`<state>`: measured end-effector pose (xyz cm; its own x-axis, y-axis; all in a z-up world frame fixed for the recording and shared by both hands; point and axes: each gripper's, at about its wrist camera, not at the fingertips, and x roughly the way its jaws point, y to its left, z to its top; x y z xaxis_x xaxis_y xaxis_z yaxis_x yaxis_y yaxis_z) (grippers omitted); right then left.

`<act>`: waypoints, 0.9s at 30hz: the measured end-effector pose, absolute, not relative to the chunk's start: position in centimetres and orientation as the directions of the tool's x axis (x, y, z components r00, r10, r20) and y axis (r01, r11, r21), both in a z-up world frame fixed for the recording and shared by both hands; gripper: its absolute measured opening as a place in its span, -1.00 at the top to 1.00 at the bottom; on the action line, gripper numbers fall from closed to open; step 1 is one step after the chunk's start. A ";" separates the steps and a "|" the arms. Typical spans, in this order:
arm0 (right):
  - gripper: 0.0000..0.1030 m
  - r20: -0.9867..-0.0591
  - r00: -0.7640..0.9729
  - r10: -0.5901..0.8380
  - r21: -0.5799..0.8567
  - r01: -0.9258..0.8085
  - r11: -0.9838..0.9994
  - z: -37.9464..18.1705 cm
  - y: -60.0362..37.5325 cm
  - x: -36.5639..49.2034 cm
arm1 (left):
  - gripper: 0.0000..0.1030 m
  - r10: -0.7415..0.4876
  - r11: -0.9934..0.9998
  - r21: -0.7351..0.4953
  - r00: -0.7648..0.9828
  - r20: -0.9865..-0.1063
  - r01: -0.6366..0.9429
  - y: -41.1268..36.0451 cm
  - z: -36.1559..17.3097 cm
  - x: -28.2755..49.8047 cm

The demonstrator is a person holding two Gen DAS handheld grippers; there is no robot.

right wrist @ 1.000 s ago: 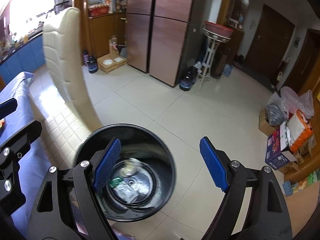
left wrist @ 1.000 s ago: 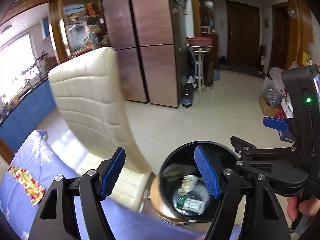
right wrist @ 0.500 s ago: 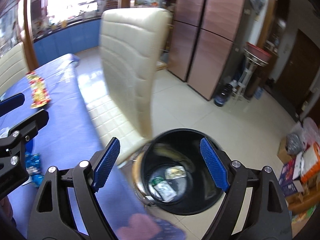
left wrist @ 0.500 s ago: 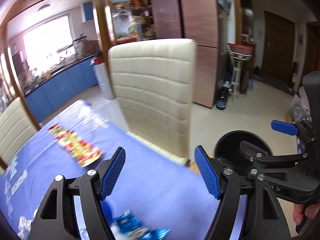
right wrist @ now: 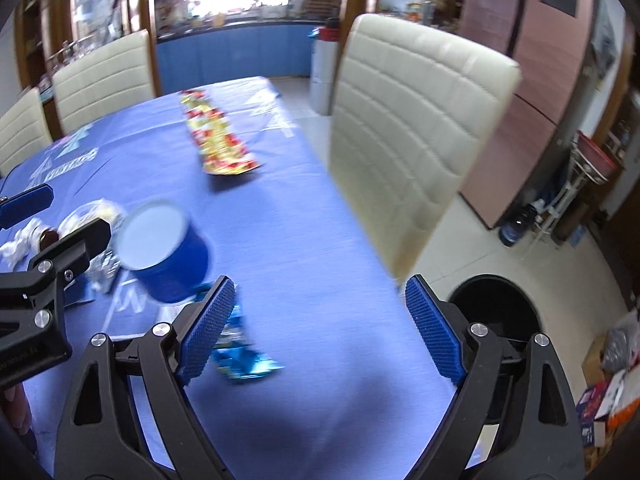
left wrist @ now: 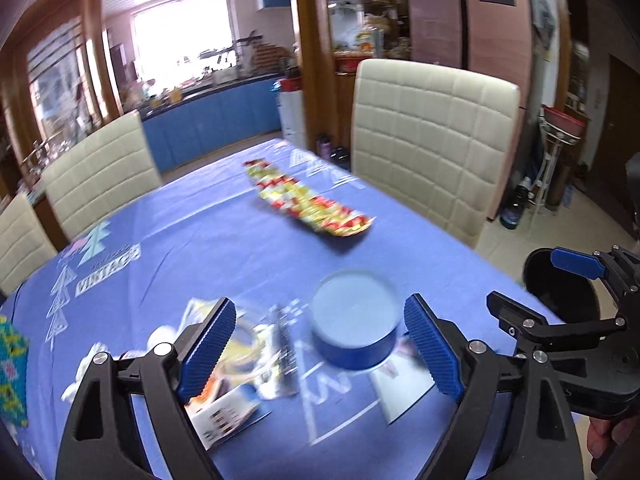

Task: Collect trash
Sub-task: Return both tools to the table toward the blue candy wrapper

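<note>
Now, going left to right, the left gripper (left wrist: 316, 344) is widening its jaws with nothing pinched, over a heap of wrappers and a small carton (left wrist: 224, 412) on the blue tablecloth (left wrist: 200, 240). Next lies a round blue tin (left wrist: 354, 328), then a long red-yellow snack packet (left wrist: 308, 204). The right gripper (right wrist: 316, 328) is opening too, empty, above a blue foil wrapper (right wrist: 240, 360). The black bin (right wrist: 496, 320) stands on the floor at the right. Probably a fresh pick is starting; each hand must settle over one piece.
</note>
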<state>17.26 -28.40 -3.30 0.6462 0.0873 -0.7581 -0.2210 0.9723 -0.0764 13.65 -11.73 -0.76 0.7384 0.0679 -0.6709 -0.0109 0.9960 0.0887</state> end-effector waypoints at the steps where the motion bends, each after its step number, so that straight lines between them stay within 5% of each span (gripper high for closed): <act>1: -0.69 -0.763 0.640 0.096 -0.075 -0.235 0.969 -3.5 -27.7 17.0 | -0.64 0.081 0.996 0.089 0.732 -0.676 -0.028 -11.0 -1.0 13.3; 27: -0.75 -0.819 0.565 0.097 -0.094 -0.299 0.950 -8.4 -23.1 17.8 | -0.77 0.173 0.945 -0.042 0.604 -0.778 -0.324 -3.1 -7.4 11.1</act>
